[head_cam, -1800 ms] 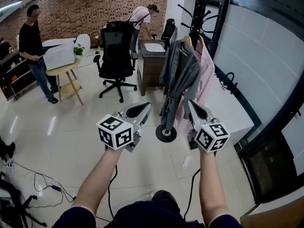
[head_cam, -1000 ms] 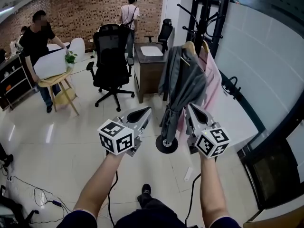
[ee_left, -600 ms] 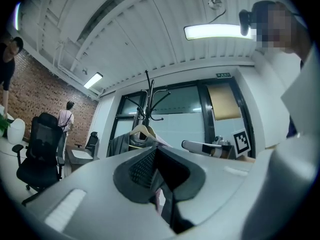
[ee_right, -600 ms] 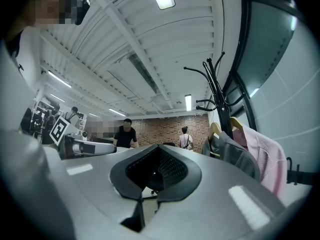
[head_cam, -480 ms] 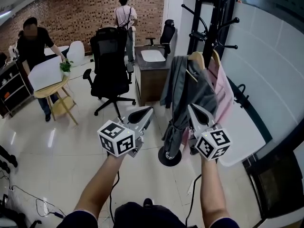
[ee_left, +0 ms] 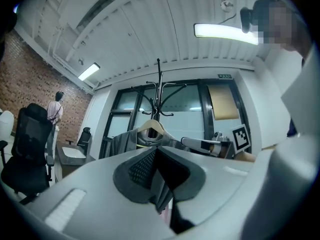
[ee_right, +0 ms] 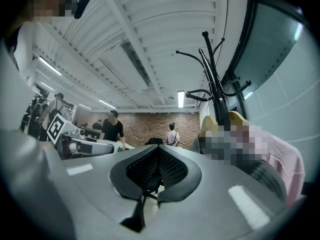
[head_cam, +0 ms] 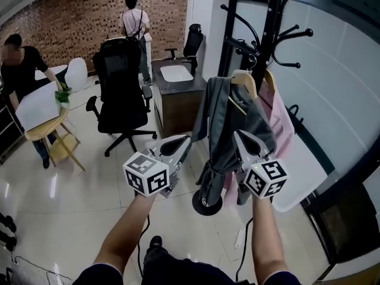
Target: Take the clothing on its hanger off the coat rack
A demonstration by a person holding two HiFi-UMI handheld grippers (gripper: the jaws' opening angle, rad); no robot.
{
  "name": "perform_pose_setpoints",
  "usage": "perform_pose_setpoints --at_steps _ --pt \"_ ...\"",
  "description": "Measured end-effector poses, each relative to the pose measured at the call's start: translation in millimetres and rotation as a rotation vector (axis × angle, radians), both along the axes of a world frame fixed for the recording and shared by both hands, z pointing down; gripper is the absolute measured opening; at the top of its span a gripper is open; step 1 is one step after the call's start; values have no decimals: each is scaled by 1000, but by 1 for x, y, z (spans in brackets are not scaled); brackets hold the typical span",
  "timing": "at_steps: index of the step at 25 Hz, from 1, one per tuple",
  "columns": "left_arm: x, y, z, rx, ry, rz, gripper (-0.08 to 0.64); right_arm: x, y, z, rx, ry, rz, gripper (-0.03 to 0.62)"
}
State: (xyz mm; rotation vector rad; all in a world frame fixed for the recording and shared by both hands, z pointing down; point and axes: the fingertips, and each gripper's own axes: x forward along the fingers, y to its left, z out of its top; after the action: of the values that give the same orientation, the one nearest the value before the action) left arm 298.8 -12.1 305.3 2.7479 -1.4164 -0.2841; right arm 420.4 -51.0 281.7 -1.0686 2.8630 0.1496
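Note:
A black coat rack [head_cam: 270, 34] stands just ahead on a round base [head_cam: 207, 203]. A grey garment [head_cam: 228, 120] hangs from it on a wooden hanger [head_cam: 244, 81], with a pink garment [head_cam: 279, 114] behind it. My left gripper [head_cam: 183, 140] is shut and empty, just left of the grey garment. My right gripper [head_cam: 239, 135] is shut and empty too, in front of the garment's lower part; whether it touches the cloth I cannot tell. In the left gripper view the hanger [ee_left: 150, 127] shows above the left gripper [ee_left: 156, 149]. The right gripper [ee_right: 159, 148] points left of the rack [ee_right: 212, 69].
A black office chair [head_cam: 122, 94] and a brown desk [head_cam: 178, 97] stand to the left behind the rack. A white table [head_cam: 37, 107] with a plant is far left. Two people stand at the back. A glass wall [head_cam: 344, 70] and a white panel [head_cam: 300, 165] close the right side.
I have come closer to the coat rack, which now fills more of the view. Both grippers stay shut and keep their places. The people at the back have shifted.

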Motion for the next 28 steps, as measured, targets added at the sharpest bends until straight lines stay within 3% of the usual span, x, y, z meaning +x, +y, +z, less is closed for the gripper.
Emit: perform_pose_setpoints --at_steps 12,19,25,28 --pt "5 -69 2 -4 -52 313 12 11 -32 -7 -1 25 318 2" --pt "20 -83 0 15 -64 447 12 36 -31 -22 17 127 496 2" --pt "42 -80 3 -3 -80 523 12 55 -41 -24 -24 168 594 125" --pt "49 -86 1 -1 -89 538 12 61 -53 -32 -11 243 612 189"
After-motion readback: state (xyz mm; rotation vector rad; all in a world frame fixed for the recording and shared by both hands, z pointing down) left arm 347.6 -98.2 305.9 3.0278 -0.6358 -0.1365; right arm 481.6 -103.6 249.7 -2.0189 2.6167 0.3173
